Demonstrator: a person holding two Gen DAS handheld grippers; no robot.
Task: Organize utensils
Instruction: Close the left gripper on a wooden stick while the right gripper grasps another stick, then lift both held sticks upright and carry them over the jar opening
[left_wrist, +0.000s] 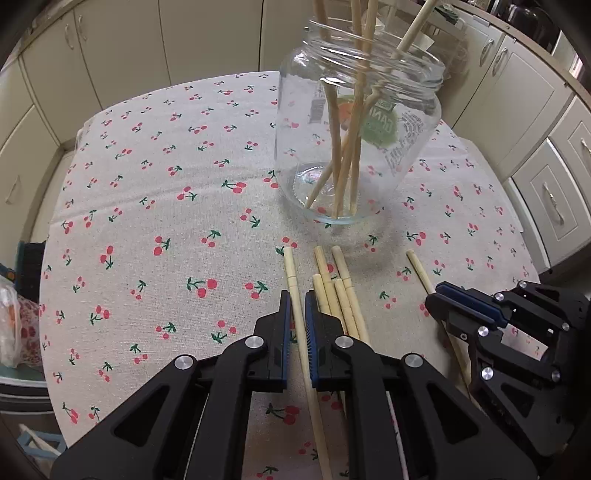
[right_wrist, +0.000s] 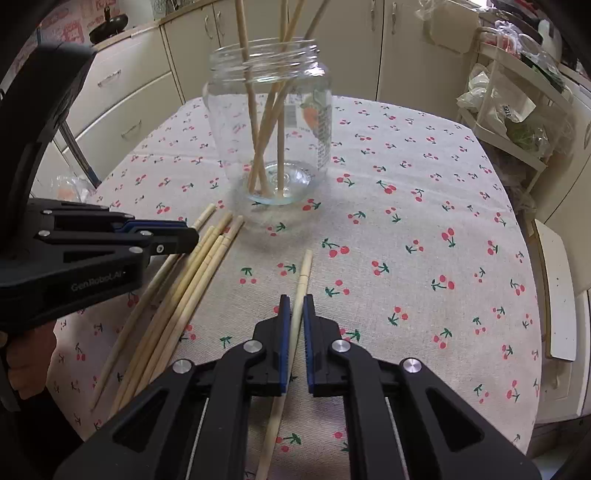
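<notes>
Both grippers are down on the cherry-print tablecloth (left_wrist: 155, 192) at once. The left gripper (left_wrist: 297, 306) is pinching a single bamboo chopstick (left_wrist: 291, 273) between its blue pads, jaws drawn in narrow around the shaft, and that stick's long axis is running straight ahead along the fingers, blunt end pointing toward the glass jar (left_wrist: 354, 122). The right gripper (right_wrist: 294, 310) is doing the same with its own lone chopstick (right_wrist: 303, 273), jaws narrow and clamped on it, thick end also aiming up-table.

The jar (right_wrist: 269, 110) is standing upright just beyond both, already carrying several chopsticks leaning inside. The loose bundle of chopsticks (right_wrist: 199, 266) is lying between the two grippers, still on the cloth, parallel with the held ones.

What matters next: each stick is lying flat and pointing at the jar, so I'd say each one needs lifting and tipping upright before it goes over the rim. The left one is looking nearer the jar mouth.
</notes>
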